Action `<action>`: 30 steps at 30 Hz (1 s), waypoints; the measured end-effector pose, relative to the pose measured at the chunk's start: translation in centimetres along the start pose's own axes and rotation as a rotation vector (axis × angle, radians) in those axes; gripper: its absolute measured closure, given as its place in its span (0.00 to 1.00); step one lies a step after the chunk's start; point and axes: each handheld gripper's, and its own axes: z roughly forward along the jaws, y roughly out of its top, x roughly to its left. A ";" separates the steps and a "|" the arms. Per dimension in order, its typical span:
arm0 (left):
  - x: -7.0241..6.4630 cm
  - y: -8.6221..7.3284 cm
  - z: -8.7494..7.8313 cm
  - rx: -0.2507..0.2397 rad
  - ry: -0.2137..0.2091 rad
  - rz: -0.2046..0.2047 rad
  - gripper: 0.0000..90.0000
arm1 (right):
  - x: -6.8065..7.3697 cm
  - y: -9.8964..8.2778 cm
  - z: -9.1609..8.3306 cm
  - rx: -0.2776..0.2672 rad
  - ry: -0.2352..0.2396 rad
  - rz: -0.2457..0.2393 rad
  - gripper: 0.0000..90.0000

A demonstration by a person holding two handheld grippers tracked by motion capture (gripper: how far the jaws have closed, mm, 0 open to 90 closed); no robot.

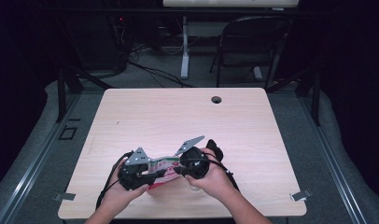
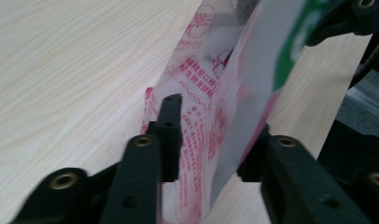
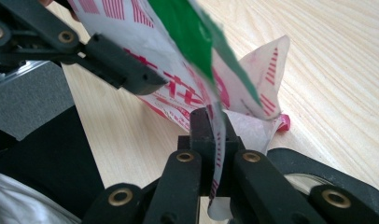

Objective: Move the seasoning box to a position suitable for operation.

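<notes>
Your right claw (image 3: 211, 140) clenches the printed packet (image 3: 197, 88) (its edge); left claw (image 2: 211, 140) released, jaws straddling it.

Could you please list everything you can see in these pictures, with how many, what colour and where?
plastic bag: one, white with pink print and a green patch, held up between the two grippers over the near part of the table
table: one, light wood, centre of the high view
cable hole: one, dark, near the table's far edge
folding chair: one, black, on the floor beyond the table
white post: one, on the floor behind the table
left gripper: one, black, jaws apart on either side of the bag
right gripper: one, black, shut on the bag's edge
hands: two, at the near edge, each holding a gripper
</notes>
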 end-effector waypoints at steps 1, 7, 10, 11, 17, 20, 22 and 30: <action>0.2 -0.6 -0.1 -0.007 0.001 -0.013 0.66 | 0.0 0.0 0.0 0.005 0.000 -0.005 1.00; 0.8 -2.4 0.0 -0.035 -0.022 -0.040 0.49 | 0.0 0.1 0.0 0.005 0.006 -0.005 1.00; 0.9 -2.9 0.2 -0.041 -0.021 -0.053 0.46 | 0.0 0.1 0.1 0.000 0.008 0.000 1.00; 1.0 -3.1 0.3 -0.033 -0.022 -0.058 0.44 | 0.0 0.1 0.1 0.001 0.009 0.000 1.00; 1.7 -4.2 1.4 -0.012 -0.029 -0.100 0.42 | 0.1 0.0 0.1 -0.002 0.008 0.009 1.00; 2.2 -4.8 2.1 0.005 -0.029 -0.117 0.41 | 0.0 0.0 0.0 0.006 0.007 0.001 1.00; 2.2 -5.0 2.3 0.011 -0.028 -0.121 0.41 | 0.0 0.0 0.0 0.008 0.006 -0.001 1.00; 2.3 -5.9 4.2 0.041 -0.030 -0.126 0.37 | 0.1 -0.2 0.1 -0.004 0.010 0.007 1.00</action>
